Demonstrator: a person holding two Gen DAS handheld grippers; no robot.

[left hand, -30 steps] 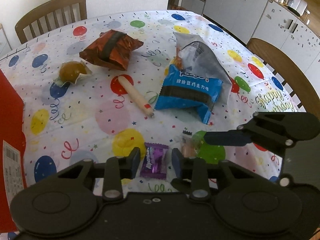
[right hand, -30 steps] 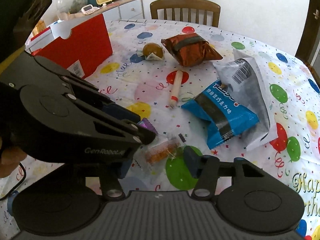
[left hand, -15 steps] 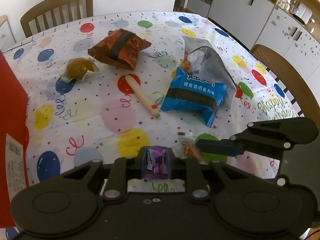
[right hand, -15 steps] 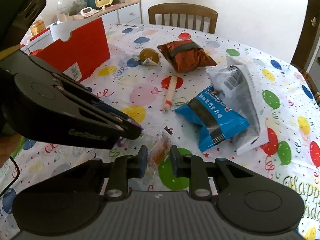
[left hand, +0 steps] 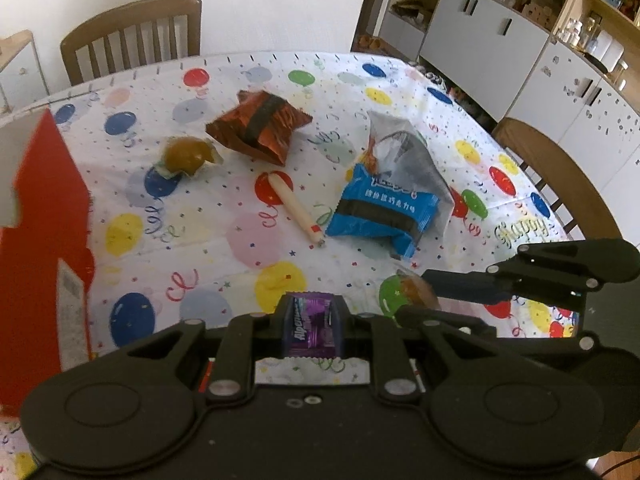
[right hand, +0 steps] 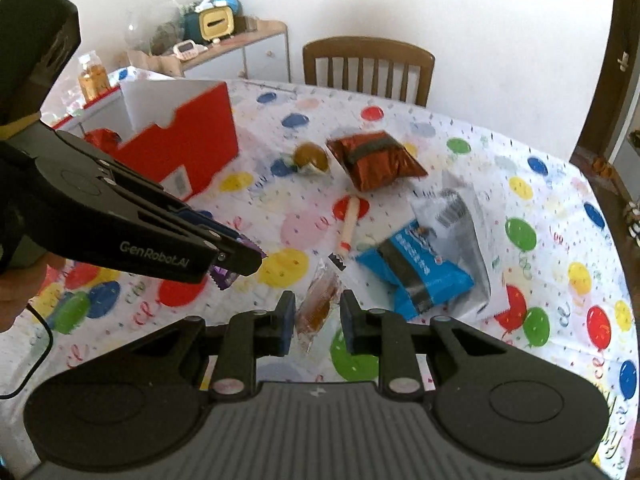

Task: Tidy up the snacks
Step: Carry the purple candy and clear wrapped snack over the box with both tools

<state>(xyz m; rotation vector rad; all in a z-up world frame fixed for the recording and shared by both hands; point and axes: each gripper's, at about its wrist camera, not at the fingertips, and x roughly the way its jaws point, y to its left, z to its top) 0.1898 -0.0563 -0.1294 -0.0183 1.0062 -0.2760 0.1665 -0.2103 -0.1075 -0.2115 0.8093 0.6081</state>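
My left gripper (left hand: pixel 313 324) is shut on a purple candy (left hand: pixel 310 326) and holds it above the table; it also shows in the right wrist view (right hand: pixel 240 258). My right gripper (right hand: pixel 315 316) is shut on a clear-wrapped orange-brown snack (right hand: pixel 318 306), lifted off the cloth; the snack also shows in the left wrist view (left hand: pixel 416 292). A red box (right hand: pixel 180 152) stands open at the left. On the table lie a blue packet (left hand: pixel 384 210), a grey bag (left hand: pixel 404 152), a sausage stick (left hand: pixel 296 208), a brown-red packet (left hand: pixel 260 124) and a round brown snack (left hand: pixel 186 154).
The table wears a balloon-print cloth (left hand: pixel 180 232). Wooden chairs stand at the far side (left hand: pixel 132 52) and at the right (left hand: pixel 560 176). White cabinets (left hand: pixel 500 40) line the right wall. A side cabinet with clutter (right hand: pixel 224 40) stands behind the red box.
Both grippers closed on their snacks, the left on the purple candy and the right on the clear-wrapped snack, and both have risen from the table.
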